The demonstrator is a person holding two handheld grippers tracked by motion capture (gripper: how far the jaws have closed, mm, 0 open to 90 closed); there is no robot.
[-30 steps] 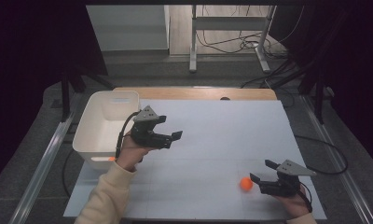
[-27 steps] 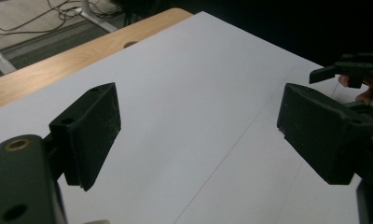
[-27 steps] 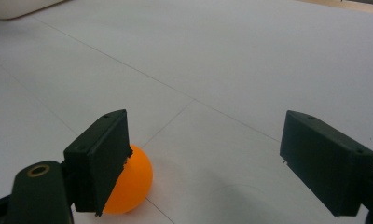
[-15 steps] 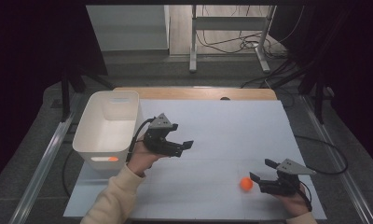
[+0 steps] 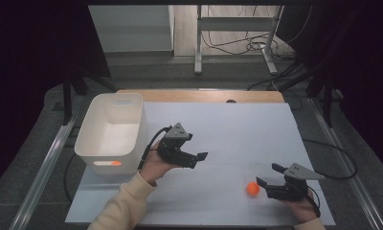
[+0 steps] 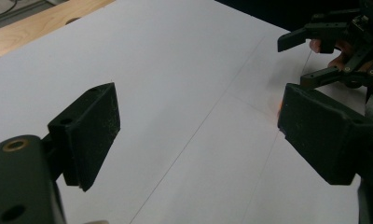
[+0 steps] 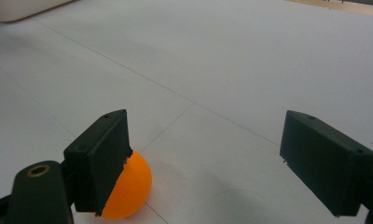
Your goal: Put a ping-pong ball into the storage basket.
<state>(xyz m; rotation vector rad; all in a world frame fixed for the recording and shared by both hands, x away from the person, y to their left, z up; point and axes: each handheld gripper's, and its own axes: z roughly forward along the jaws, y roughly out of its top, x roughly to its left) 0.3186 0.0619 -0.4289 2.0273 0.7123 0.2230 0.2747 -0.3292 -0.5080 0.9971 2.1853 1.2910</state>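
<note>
An orange ball (image 5: 252,189) lies on the white table sheet (image 5: 228,129) near the front right. My right gripper (image 5: 267,174) stands open just right of it, low over the sheet. In the right gripper view the ball (image 7: 128,186) sits against the inner side of the left jaw, half hidden by it, and the right gripper (image 7: 212,154) holds nothing. My left gripper (image 5: 198,159) hovers open near the middle of the table, right of the white bin (image 5: 108,129). The left gripper (image 6: 198,126) has only bare sheet between its jaws, with the right gripper (image 6: 334,51) beyond.
The white bin holds something orange, glimpsed through its front handle slot (image 5: 114,163). A wooden strip (image 5: 199,96) runs along the table's far edge. Cables trail from both grippers. Table legs and wires stand on the floor behind.
My left gripper has moved right, away from the bin's side and towards the middle of the table, still open. The right gripper and the ball have stayed put.
</note>
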